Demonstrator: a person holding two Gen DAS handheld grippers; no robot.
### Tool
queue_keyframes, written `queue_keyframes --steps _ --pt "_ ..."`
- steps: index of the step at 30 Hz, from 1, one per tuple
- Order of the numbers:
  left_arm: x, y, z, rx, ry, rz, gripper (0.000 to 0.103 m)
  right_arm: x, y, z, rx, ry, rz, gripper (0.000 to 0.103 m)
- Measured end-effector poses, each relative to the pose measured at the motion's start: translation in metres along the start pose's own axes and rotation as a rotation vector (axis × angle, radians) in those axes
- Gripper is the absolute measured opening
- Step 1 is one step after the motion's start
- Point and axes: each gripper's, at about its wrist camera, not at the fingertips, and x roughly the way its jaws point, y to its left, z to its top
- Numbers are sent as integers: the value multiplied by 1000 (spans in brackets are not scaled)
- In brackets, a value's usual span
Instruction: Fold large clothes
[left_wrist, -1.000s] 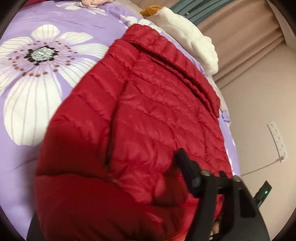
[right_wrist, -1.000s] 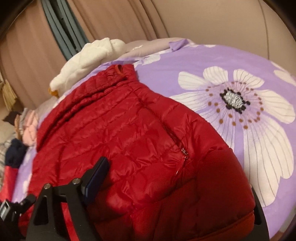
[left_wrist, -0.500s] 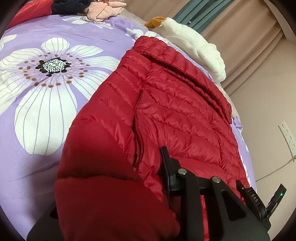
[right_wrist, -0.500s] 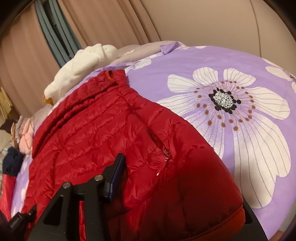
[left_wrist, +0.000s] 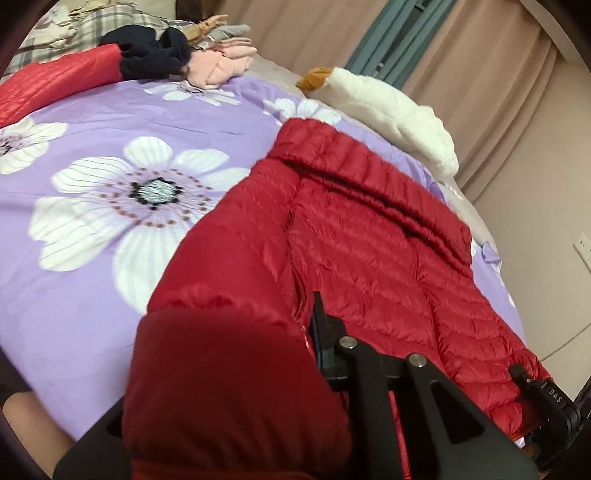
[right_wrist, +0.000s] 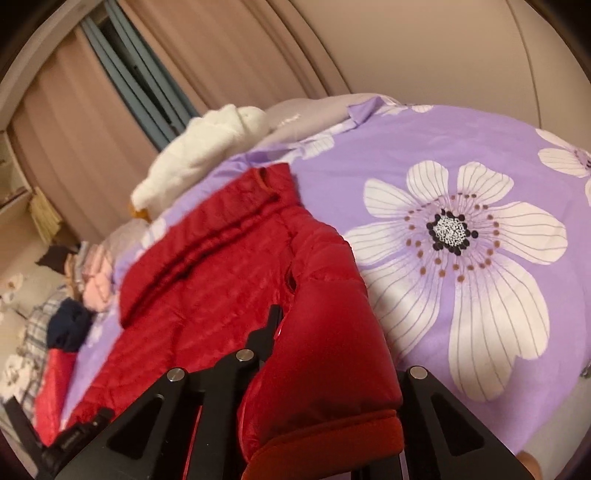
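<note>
Both grippers lifting the hem of the red down jacket (left_wrist: 369, 251)

Left gripper (left_wrist: 258, 369) and right gripper (right_wrist: 325, 373) each clenched a hem corner (collar far ahead); presumably to fold it over the bedspread (left_wrist: 92, 258).

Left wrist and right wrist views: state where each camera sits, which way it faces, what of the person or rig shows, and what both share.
Left wrist: sits on the left gripper, facing along the red quilted puffer jacket toward the beige curtains; jacket fabric bunches between its fingers; the right gripper shows at lower right.
Right wrist: sits on the right gripper, facing the same curtains, fingers closed on the jacket's hem.
Shared: the jacket, the purple floral bedsheet, the white plush goose, the pile of folded clothes.
</note>
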Motion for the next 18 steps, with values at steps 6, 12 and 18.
queue_keyframes --steps 6,12,18 --pt "-41 10 -1 -2 -26 -17 15 -38 1 -7 11 -6 61 16" --pt "-67 15 -9 1 -21 -24 15 -68 6 -15 -20 -1 56 16" --pt "-72 9 -4 17 -27 -8 16 -71 8 -14 -32 -16 55 16"
